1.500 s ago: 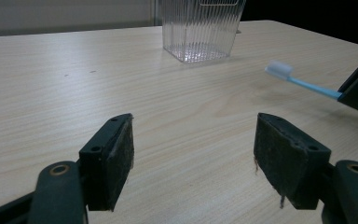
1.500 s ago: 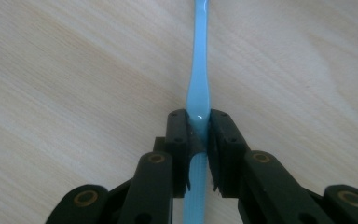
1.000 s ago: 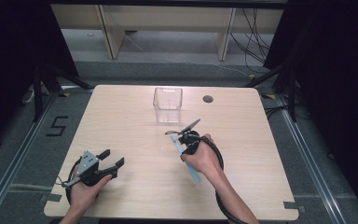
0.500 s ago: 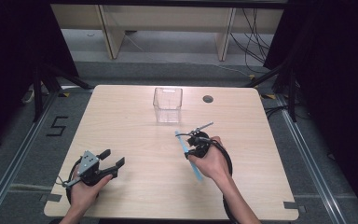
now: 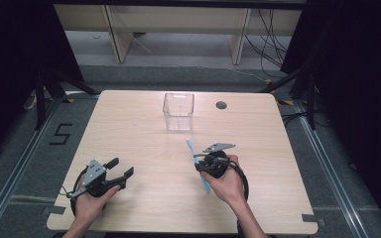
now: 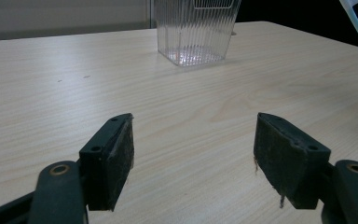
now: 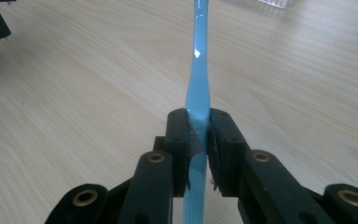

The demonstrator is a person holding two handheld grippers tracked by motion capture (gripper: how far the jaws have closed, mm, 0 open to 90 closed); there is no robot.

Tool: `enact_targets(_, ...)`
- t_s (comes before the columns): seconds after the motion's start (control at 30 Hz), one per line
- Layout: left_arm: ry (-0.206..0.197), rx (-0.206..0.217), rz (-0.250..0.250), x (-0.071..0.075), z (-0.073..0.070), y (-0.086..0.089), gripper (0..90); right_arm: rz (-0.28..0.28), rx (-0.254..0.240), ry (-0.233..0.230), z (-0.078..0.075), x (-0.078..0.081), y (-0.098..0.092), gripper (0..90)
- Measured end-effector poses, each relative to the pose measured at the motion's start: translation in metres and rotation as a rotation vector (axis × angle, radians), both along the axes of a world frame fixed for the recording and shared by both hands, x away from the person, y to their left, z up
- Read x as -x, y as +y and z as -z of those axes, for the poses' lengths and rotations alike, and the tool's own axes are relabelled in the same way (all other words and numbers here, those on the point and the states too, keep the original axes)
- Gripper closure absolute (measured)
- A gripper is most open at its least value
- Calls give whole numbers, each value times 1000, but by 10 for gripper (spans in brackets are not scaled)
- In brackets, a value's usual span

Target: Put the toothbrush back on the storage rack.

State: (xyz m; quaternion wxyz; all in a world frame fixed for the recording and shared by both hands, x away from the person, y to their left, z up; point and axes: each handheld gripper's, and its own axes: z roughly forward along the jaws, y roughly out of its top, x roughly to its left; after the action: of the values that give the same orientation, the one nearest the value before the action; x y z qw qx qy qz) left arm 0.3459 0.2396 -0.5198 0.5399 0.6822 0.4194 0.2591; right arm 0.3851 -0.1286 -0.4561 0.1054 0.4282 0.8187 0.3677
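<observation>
Broad pale wooden table [image 5: 139,134] spread out under the high view, rounded corners, a small dark round grommet hole [image 5: 221,105] near the far edge. Dark floor around it, a "5" marked off the left side, pale shelving legs and trailing cables beyond the far edge.

Next down in size: clear ribbed plastic box [image 5: 178,111], open-topped, standing upright at the far middle of the table. In the left gripper view [image 6: 193,30], straight ahead and well apart from the jaws.

Right gripper [image 5: 202,166] at the near right, clamped tight on a long slim light-blue plastic toothbrush-like stick [image 5: 196,161]. In the right gripper view, pads pinching the blue handle [image 7: 198,93] from both sides, ribbed lower end hanging back below the jaws, upper end running on ahead. Long axis lying roughly near-to-far, tipped a little to the left, far tip aimed toward the clear box. Box lies up-table and slightly left of that tip, near but apart, with bare wood between. Right hand plainly the nearer of the two, so likely the one to carry the stick forward and tip it upright over the open top.

Left gripper [image 5: 119,171] resting low at the near left, jaws spread wide, nothing between the pads but table grain.
</observation>
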Motion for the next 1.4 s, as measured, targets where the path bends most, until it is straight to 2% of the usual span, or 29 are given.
enact_targets(0.07,-6,14,-4,-1,-3,1,281,-12,3,-7,0,1,-1,791)
enact_targets(0.1,-3,23,-3,-1,-5,1,281,4,-21,-27,3,3,0,791)
enact_targets(0.17,-4,35,-6,-2,-9,2,281,-12,-26,-38,3,5,-1,791)
enact_targets(0.2,-5,43,-5,-3,-11,2,281,-31,-63,-68,7,5,-1,791)
enact_targets(0.3,3,61,7,-5,-14,0,283,-26,-81,-91,8,7,-1,791)
enact_targets(0.33,3,64,20,-6,-15,-2,283,-30,-60,-117,7,7,-2,791)
enact_targets(0.4,6,73,34,-7,-17,-5,285,-17,-81,-142,8,10,-2,792)
enact_targets(0.47,5,84,44,-8,-20,-7,286,-5,-89,-134,8,12,-2,792)
enact_targets(0.5,-5,99,57,-10,-21,-9,287,7,-121,-135,8,14,0,792)
enact_targets(0.53,-2,103,61,-10,-24,-11,288,-17,-107,-169,7,12,-3,792)
enact_targets(0.57,4,95,66,-10,-26,-12,290,-14,-104,-194,7,13,-4,792)
enact_targets(0.63,7,94,91,-13,-30,-16,292,-12,-148,-200,8,14,-2,791)
enact_targets(0.67,4,85,103,-15,-32,-20,294,-21,-136,-249,9,14,-3,791)
enact_targets(0.77,5,81,117,-17,-35,-24,297,-18,-151,-246,10,15,-2,791)
enact_targets(0.8,5,78,126,-18,-37,-27,299,-8,-178,-253,12,17,-1,792)
enact_targets(0.83,5,78,126,-18,-37,-27,300,-8,-178,-253,12,17,-1,792)
enact_targets(0.9,-1,75,135,-20,-40,-29,302,-20,-184,-305,13,15,-2,791)
enact_targets(0.93,-12,85,141,-22,-41,-31,304,-10,-198,-293,14,17,-2,792)
enact_targets(0.97,-17,92,149,-23,-43,-32,306,-19,-214,-311,15,16,-1,791)
enact_targets(1.1,-26,86,158,-25,-48,-36,309,-8,-213,-349,16,17,0,792)
enact_targets(1.13,-32,83,164,-26,-49,-38,310,1,-238,-350,16,18,0,792)
enact_targets(1.23,-29,87,170,-29,-50,-40,312,0,-230,-371,16,18,0,791)
enact_targets(1.3,-29,94,174,-31,-51,-41,319,7,-246,-385,16,18,2,791)
enact_targets(1.37,-23,97,174,-31,-52,-42,327,7,-229,-402,15,18,1,791)
enact_targets(1.4,-24,114,183,-32,-52,-44,330,-3,-235,-407,15,17,3,791)
